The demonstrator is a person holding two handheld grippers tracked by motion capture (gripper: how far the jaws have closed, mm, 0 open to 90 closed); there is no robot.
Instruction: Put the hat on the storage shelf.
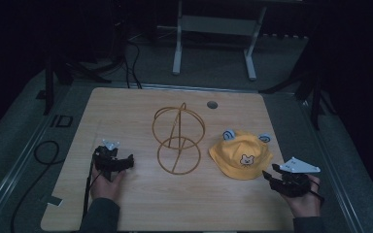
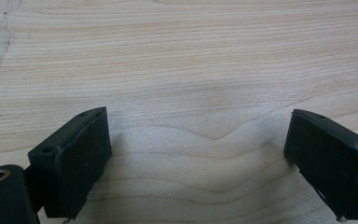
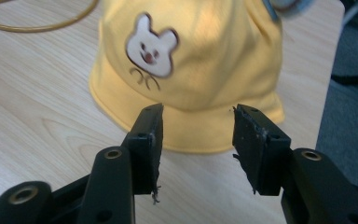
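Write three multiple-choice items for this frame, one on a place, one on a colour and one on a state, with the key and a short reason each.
1. Where does the hat lie relative to the wire stand in the high view?
A. To its right
B. To its left
C. Hung on top of it

2. What colour is the hat?
A. Red
B. Yellow
C. Green

3. How does the right claw stand?
A. Shut on the hat's brim
B. Shut on the wire stand
C. Open, with nothing between its jaws

Key:
1 A, the hat rests on the table on the right side of the stand, apart from it.
2 B, its cloth is yellow with a small bear face on the front.
3 C, the right claw's view shows a gap between the jaws, which point at the brim without pressing on it.
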